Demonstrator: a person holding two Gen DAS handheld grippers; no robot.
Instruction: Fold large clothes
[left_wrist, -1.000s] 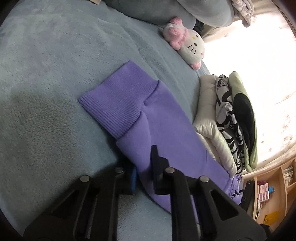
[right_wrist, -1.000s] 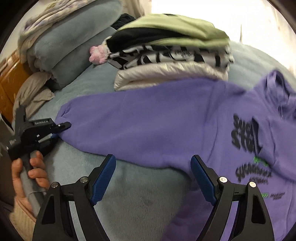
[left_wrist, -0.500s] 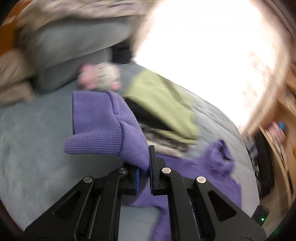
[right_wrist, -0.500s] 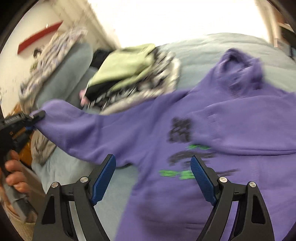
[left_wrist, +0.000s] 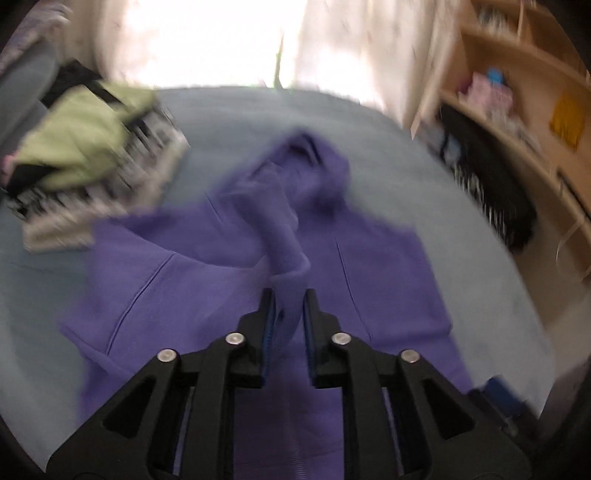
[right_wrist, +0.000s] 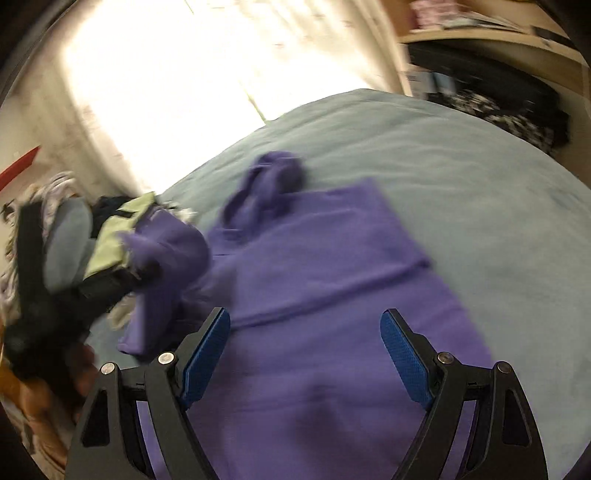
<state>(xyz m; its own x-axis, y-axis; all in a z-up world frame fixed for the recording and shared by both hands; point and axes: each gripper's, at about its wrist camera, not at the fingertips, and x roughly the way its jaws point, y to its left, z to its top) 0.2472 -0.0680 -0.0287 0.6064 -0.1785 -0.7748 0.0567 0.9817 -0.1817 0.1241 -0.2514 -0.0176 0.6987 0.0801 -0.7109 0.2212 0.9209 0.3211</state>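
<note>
Pile of clothes (left_wrist: 92, 155): It sits on the far left of the bed. The top piece is light green, with black and striped pieces under it. It is blurry.

Left tool (left_wrist: 289, 321): It is near the middle of the left view, low down. Its two black fingers (left_wrist: 264, 332) have blue pads. The jaws are opening, and the purple sleeve is between them. The pads look like they touch the sleeve on both sides.

Sleeve (left_wrist: 280, 236): It runs from the left tool up and away, over the body of the hoodie. In the right view it hangs bunched up on the left side, by a blurry black shape.

Hoodie (right_wrist: 325, 280): It is purple and lies flat on the bed, in the middle of both views. Its hood (left_wrist: 314, 166) is at the far end, a bit crumpled. The near part of the hoodie reaches under both tools.

Bed (right_wrist: 461, 166): It has a soft blue-gray cover. The hoodie and the pile of clothes lie on it.

Right tool (right_wrist: 304, 349): It is low in the right view, above the near part of the hoodie. Its fingers are spread wide, and nothing is pinched between them.

Shelf (left_wrist: 517, 110): It is made of light wood and stands to the far right of the bed. There are small colored things on it, too blurry to tell.
</note>
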